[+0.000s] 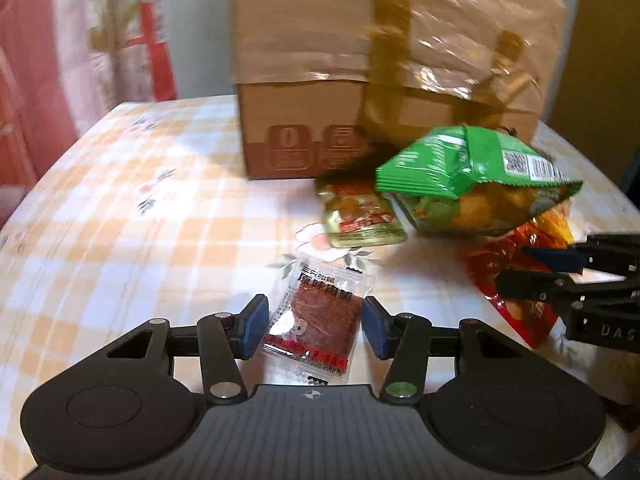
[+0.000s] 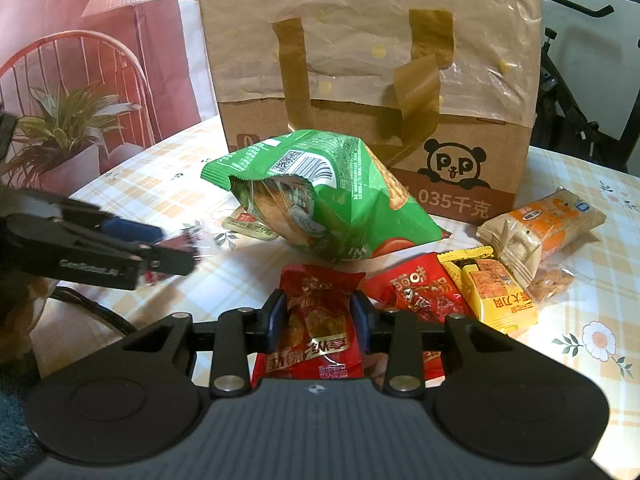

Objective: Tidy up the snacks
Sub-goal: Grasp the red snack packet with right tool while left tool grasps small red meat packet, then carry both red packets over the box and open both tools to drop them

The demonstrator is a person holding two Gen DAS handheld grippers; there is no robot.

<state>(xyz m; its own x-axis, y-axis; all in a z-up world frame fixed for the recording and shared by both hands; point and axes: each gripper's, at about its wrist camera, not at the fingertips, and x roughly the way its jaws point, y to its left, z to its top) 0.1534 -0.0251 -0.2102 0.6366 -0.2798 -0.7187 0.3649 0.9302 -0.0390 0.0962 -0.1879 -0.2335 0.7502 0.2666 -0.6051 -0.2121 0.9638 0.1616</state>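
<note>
In the left wrist view my left gripper [image 1: 315, 326] straddles a clear packet of dried meat [image 1: 316, 320]; the blue pads sit at its two sides, touching it. In the right wrist view my right gripper [image 2: 319, 320] is shut on a red snack packet [image 2: 316, 324]. The left gripper also shows in the right wrist view [image 2: 176, 256], and the right gripper in the left wrist view [image 1: 532, 272]. A green snack bag [image 2: 320, 196] lies in front of a cardboard box [image 2: 372, 80]. The green bag [image 1: 472, 176] also shows in the left wrist view.
A second red packet [image 2: 416, 292], a yellow packet [image 2: 488, 292] and an orange-and-white packet [image 2: 548, 228] lie at the right. A small green-gold sachet [image 1: 360, 216] lies by the green bag. The checked tablecloth [image 1: 140, 220] covers the table. A potted plant [image 2: 60, 136] stands at the left.
</note>
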